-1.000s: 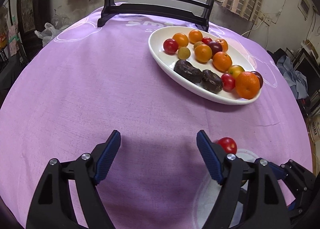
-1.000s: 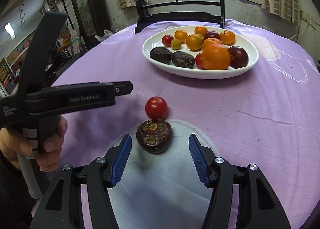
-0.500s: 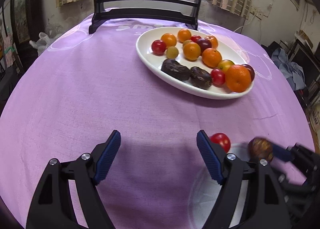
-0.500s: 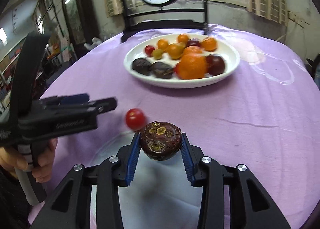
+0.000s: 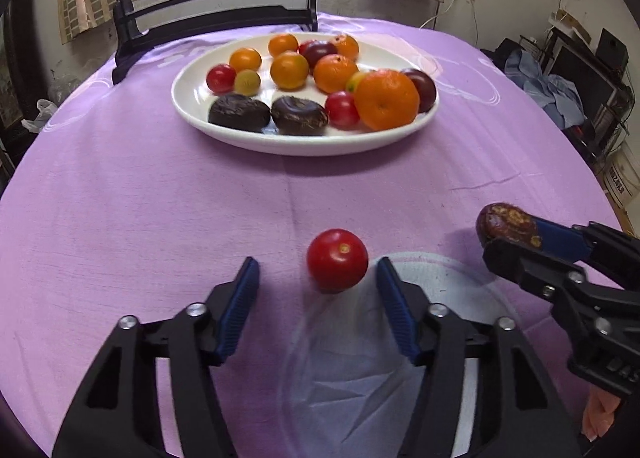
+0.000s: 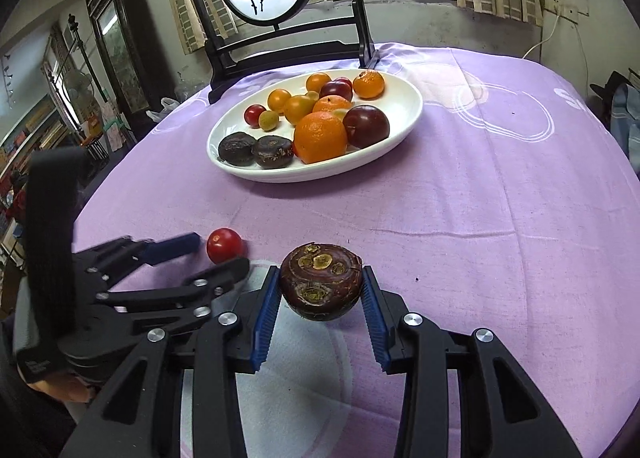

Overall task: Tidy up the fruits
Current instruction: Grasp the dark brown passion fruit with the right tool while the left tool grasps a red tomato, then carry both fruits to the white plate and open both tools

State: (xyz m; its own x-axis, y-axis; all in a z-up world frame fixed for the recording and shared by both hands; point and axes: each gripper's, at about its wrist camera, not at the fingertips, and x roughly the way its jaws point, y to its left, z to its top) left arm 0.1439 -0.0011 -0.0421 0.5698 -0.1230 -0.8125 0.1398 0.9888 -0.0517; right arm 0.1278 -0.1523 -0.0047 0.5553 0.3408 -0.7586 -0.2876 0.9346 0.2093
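Tomato (image 5: 337, 260) between spread left claw (image 5: 318, 286) tips, right claw (image 6: 320, 292) pinching brown fruit (image 6: 321, 280)

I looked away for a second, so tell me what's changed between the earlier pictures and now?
The right gripper closed on the dark brown fruit and lifted it off the mat. The left gripper, still open, moved right so the red tomato now sits between its fingers, ungrasped. The white plate and its fruit stayed put.
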